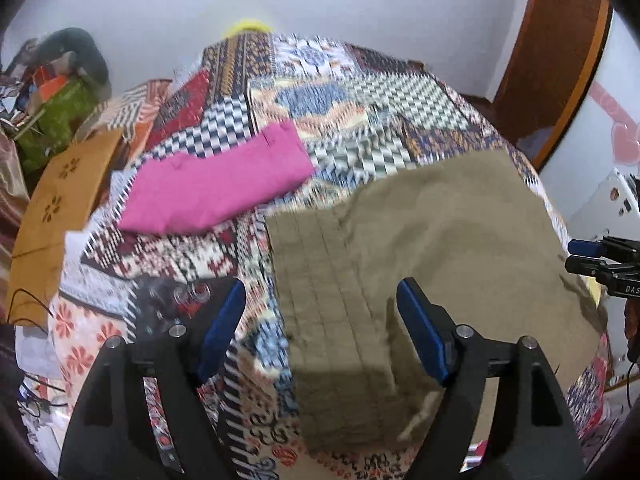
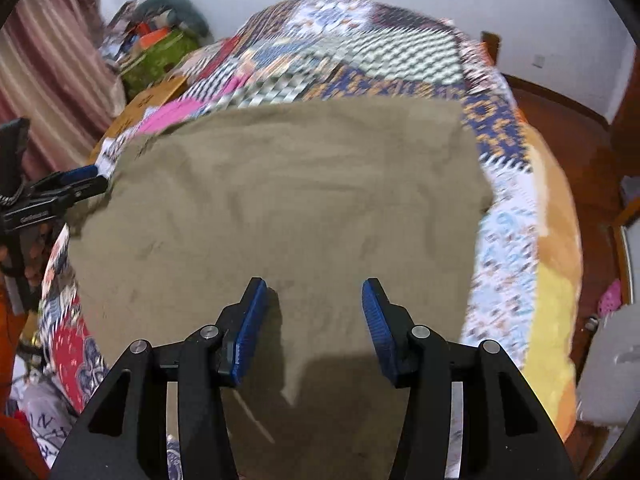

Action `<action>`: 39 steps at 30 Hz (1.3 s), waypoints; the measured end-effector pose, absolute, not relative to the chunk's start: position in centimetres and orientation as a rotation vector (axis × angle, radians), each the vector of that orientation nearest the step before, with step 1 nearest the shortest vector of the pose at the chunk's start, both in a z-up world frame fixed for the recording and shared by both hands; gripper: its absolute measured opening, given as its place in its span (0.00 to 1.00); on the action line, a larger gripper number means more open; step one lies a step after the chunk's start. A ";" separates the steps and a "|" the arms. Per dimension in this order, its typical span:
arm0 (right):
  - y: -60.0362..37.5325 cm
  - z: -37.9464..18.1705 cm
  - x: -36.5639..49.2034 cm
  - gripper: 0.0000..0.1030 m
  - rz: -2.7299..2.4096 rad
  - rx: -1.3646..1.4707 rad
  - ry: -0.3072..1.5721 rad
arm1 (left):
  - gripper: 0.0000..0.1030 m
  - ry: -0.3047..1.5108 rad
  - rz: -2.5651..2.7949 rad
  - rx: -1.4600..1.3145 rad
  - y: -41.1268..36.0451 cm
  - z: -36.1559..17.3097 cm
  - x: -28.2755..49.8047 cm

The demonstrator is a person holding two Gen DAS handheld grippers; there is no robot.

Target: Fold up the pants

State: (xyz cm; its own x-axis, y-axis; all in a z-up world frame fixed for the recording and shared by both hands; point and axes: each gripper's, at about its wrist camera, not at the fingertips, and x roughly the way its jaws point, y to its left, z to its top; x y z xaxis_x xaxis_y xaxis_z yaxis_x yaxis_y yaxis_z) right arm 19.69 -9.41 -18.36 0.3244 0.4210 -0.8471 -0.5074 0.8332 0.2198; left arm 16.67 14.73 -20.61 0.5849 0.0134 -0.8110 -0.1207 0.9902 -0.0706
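We hold the left gripper (image 1: 320,332) nearest us over the near left part of the khaki pants (image 1: 420,260), its jaws standing wide apart with nothing pressed between the blue pads; the ribbed waistband (image 1: 332,320) lies between and below them, and we judge this stance is meant to take that edge. The right gripper (image 2: 314,328) hangs over the near middle of the same pants (image 2: 280,200), jaws apart at a narrower gap, pads clear of the cloth as far as we can tell, with a small raised crease between them that looks like a handy pinch point. The pants lie spread on the patchwork quilt (image 1: 360,92), mostly flat with soft wrinkles, so the fold seems barely begun. Their right edge runs close to the quilt's right border, beyond which the bed drops to a wooden floor (image 2: 560,120), so we have little room there. To the left and farther off lies a pink garment (image 1: 212,188), already folded, apart from the khaki cloth; it limits leftward sweeps. Past the pants' far edge the quilt lies bare up to the white wall (image 1: 360,0), giving us the best open room for carrying an edge over.
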 end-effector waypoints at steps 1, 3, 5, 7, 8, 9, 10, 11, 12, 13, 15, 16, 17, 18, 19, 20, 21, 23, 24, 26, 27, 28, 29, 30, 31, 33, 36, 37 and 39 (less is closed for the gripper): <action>-9.7 -18.0 20.2 0.44 0.596 -0.076 1.067 | 0.76 0.938 0.084 -0.122 14.9 -20.3 17.0; -10.3 -17.2 21.3 0.44 0.576 -0.052 1.036 | 0.76 0.930 0.099 -0.115 15.4 -19.9 17.9; -10.6 -16.6 22.2 0.45 0.562 -0.044 1.008 | 0.76 0.930 0.107 -0.115 15.8 -19.8 18.7; -10.8 -16.0 23.4 0.45 0.544 -0.040 0.978 | 0.76 0.941 0.121 -0.125 16.4 -20.2 20.0; -11.0 -15.8 24.2 0.45 0.534 -0.040 0.963 | 0.76 0.946 0.124 -0.129 16.6 -20.3 20.3; -11.1 -15.7 24.7 0.45 0.526 -0.038 0.954 | 0.76 0.953 0.128 -0.139 16.9 -20.6 20.9; -11.1 -15.7 25.2 0.45 0.516 -0.036 0.948 | 0.76 0.961 0.130 -0.151 17.2 -20.9 21.3; -11.2 -15.7 25.9 0.46 0.508 -0.033 0.945 | 0.76 0.970 0.130 -0.166 17.5 -21.3 21.7; -11.3 -15.9 26.7 0.46 0.498 -0.029 0.942 | 0.76 0.982 0.127 -0.184 17.8 -21.6 22.2; -11.4 -15.9 27.3 0.46 0.492 -0.028 0.938 | 0.76 0.994 0.122 -0.204 18.1 -22.1 22.6; -11.5 -16.4 28.8 0.46 0.471 -0.030 0.941 | 0.76 1.019 0.119 -0.224 18.4 -22.8 23.3; -11.6 -16.7 29.5 0.46 0.460 -0.034 0.947 | 0.76 1.033 0.119 -0.229 18.5 -23.1 23.6; -11.7 -17.0 30.2 0.46 0.448 -0.038 0.953 | 0.76 1.042 0.114 -0.232 18.6 -23.3 23.9; -11.7 -17.4 30.9 0.46 0.440 -0.036 0.957 | 0.76 1.049 0.108 -0.228 18.6 -23.6 24.3; -11.8 -17.7 31.5 0.46 0.438 -0.032 0.960 | 0.76 1.053 0.108 -0.221 18.4 -23.7 24.4; -11.9 -18.1 32.3 0.46 0.430 -0.035 0.966 | 0.76 1.059 0.109 -0.215 18.4 -23.9 24.6; -11.9 -18.4 32.8 0.46 0.424 -0.040 0.970 | 0.76 1.065 0.103 -0.212 18.4 -24.1 24.9; -11.9 -19.1 33.7 0.46 0.423 -0.042 0.979 | 0.76 1.080 0.095 -0.211 18.3 -24.6 25.3; -11.8 -19.6 34.2 0.46 0.426 -0.037 0.989 | 0.76 1.086 0.092 -0.215 18.3 -24.8 25.4; -11.7 -20.3 34.9 0.46 0.431 -0.029 1.005 | 0.76 1.096 0.084 -0.235 18.5 -25.2 25.7; -11.7 -20.7 35.2 0.46 0.437 -0.025 1.010 | 0.76 1.100 0.079 -0.245 18.7 -25.4 25.8; -11.6 -21.0 35.5 0.46 0.442 -0.023 1.017 | 0.76 1.101 0.076 -0.255 18.8 -25.6 25.9; -11.5 -21.4 35.8 0.46 0.446 -0.020 1.025 | 0.76 1.101 0.074 -0.262 18.9 -25.6 25.9; -11.3 -21.8 36.0 0.46 0.451 -0.014 1.029 | 0.76 1.105 0.071 -0.267 18.9 -25.9 25.9; -11.3 -21.9 36.2 0.46 0.456 -0.008 1.027 | 0.76 1.105 0.069 -0.267 18.9 -26.0 25.9; -11.1 -22.2 36.6 0.46 0.464 0.006 1.020 | 0.72 1.099 0.069 -0.266 18.9 -26.2 25.8; -11.0 -22.4 36.9 0.29 0.479 0.018 1.005 | 0.60 1.090 0.046 -0.272 18.7 -26.1 25.8; -10.9 -22.4 36.8 0.20 0.475 0.003 1.001 | 0.58 1.082 0.049 -0.258 18.5 -26.0 25.7; -10.7 -22.5 36.8 0.12 0.474 -0.027 0.988 | 0.56 1.070 0.059 -0.218 18.0 -25.7 25.6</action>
State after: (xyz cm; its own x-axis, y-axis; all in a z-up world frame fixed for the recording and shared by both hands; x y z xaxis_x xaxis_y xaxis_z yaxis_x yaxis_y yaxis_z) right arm 36.79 -10.65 -22.47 0.4579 0.3724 -0.8073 -0.3963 0.8983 0.1895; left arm 25.62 17.95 -25.67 0.4805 -0.0575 -0.8751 -0.1530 0.9770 -0.1482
